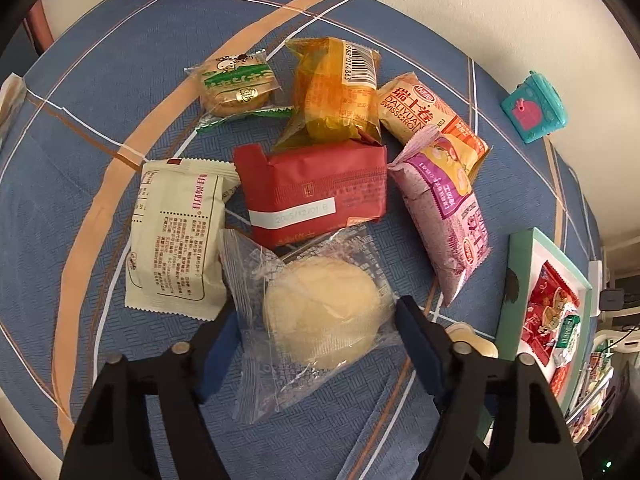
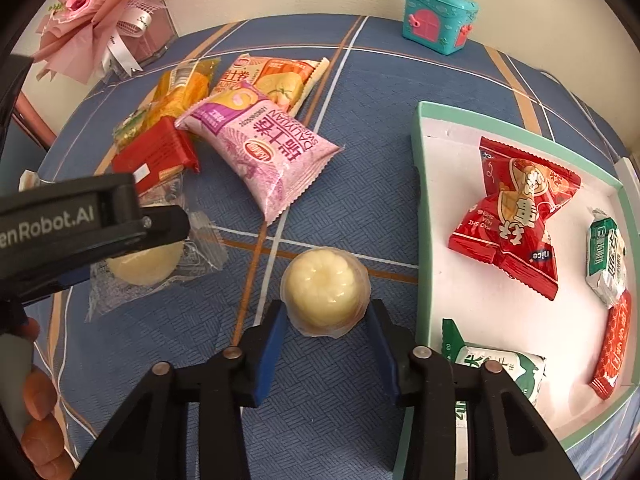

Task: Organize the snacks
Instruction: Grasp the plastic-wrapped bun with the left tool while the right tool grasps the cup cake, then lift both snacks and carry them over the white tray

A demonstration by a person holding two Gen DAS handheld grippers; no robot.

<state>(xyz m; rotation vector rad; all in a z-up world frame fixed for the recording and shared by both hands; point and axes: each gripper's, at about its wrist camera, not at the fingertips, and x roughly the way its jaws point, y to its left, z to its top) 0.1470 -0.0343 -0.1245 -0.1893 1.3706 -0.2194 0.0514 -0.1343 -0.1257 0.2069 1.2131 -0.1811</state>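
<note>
The right gripper [image 2: 325, 334] is clamped on the small round pale-yellow pudding cup [image 2: 325, 290], its blue pads pressed against both sides of it, the cup resting on the blue checked tablecloth [image 2: 360, 208] just beside the mint-green shallow cardboard tray [image 2: 423, 216]. Inside that tray lie a red twisted-end candy packet [image 2: 516, 208], green-and-white wrapped sweets [image 2: 606, 264] and a small red sachet [image 2: 614, 344]. Over on the other side, the left gripper [image 1: 318, 334] straddles the clear plastic bag holding a round pale pastry [image 1: 320, 316]; its jaws sit at the bag's edges, and I cannot tell whether the pads are pressing it. Beyond that bag the pile waits on the cloth: a red foil-wrapped block [image 1: 316, 192], a cream printed packet [image 1: 176, 236], a pink Swiss-roll pouch [image 1: 444, 216], an orange Swiss-roll pouch [image 1: 420, 112], a yellow wrapped cake [image 1: 336, 96] and a green-banded round biscuit pack [image 1: 236, 84]. A teal toy house [image 2: 438, 18] stands by the wall.
</note>
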